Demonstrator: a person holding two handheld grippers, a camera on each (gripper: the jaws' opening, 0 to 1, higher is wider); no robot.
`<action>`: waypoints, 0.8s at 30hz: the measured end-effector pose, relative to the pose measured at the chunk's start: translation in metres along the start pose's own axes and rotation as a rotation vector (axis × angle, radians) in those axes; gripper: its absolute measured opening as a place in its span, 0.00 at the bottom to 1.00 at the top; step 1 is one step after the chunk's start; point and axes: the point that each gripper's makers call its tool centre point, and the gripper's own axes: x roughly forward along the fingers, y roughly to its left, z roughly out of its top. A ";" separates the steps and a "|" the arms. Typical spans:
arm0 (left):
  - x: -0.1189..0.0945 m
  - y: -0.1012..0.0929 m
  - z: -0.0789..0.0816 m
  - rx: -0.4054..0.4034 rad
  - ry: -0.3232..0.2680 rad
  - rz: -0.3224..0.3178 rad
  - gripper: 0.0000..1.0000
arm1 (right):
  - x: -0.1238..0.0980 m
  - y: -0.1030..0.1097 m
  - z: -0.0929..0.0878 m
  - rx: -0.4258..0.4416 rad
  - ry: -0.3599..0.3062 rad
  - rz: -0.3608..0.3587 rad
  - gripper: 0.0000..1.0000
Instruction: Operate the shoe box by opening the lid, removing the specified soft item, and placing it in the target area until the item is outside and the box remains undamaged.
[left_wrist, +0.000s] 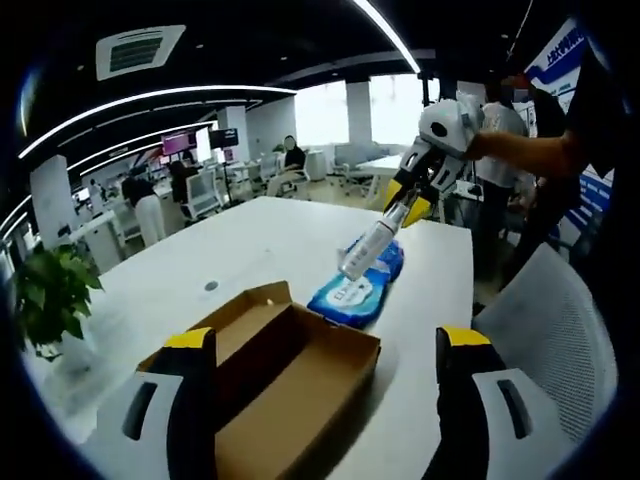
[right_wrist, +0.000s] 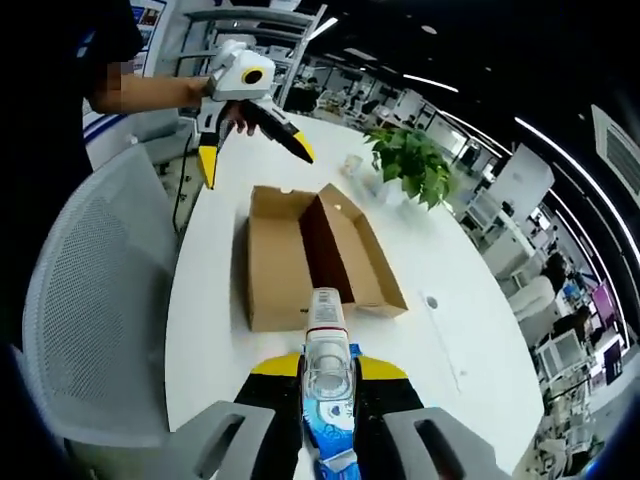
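An open brown cardboard shoe box (left_wrist: 285, 375) (right_wrist: 300, 255) lies on the white table (left_wrist: 250, 240), its inside bare as far as I see. My left gripper (left_wrist: 326, 337) stands open, its jaws either side of the box's near end; in the right gripper view the left gripper (right_wrist: 256, 158) hovers beyond the box in a hand. My right gripper (right_wrist: 328, 368) (left_wrist: 408, 200) is shut on a clear bottle (right_wrist: 325, 365) (left_wrist: 368, 245) with a white cap. The bottle points down at a soft blue wipes pack (left_wrist: 355, 290) (right_wrist: 330, 440) lying on the table beside the box.
A grey mesh chair (left_wrist: 550, 330) (right_wrist: 95, 300) stands at the table's edge. A potted plant (left_wrist: 50, 295) (right_wrist: 410, 160) and a small cup (right_wrist: 352, 162) sit at the far end. A person (left_wrist: 560, 130) stands by the chair. Office desks and people lie beyond.
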 end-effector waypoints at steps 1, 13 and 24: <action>-0.002 -0.001 0.000 -0.007 -0.007 0.004 0.96 | 0.000 -0.002 -0.001 -0.004 0.005 0.002 0.13; -0.027 -0.002 -0.011 -0.068 -0.045 0.087 1.00 | 0.005 -0.038 -0.016 -0.037 0.077 0.021 0.13; -0.046 -0.002 -0.018 -0.102 -0.063 0.172 1.00 | 0.017 -0.061 -0.034 -0.078 0.178 0.068 0.13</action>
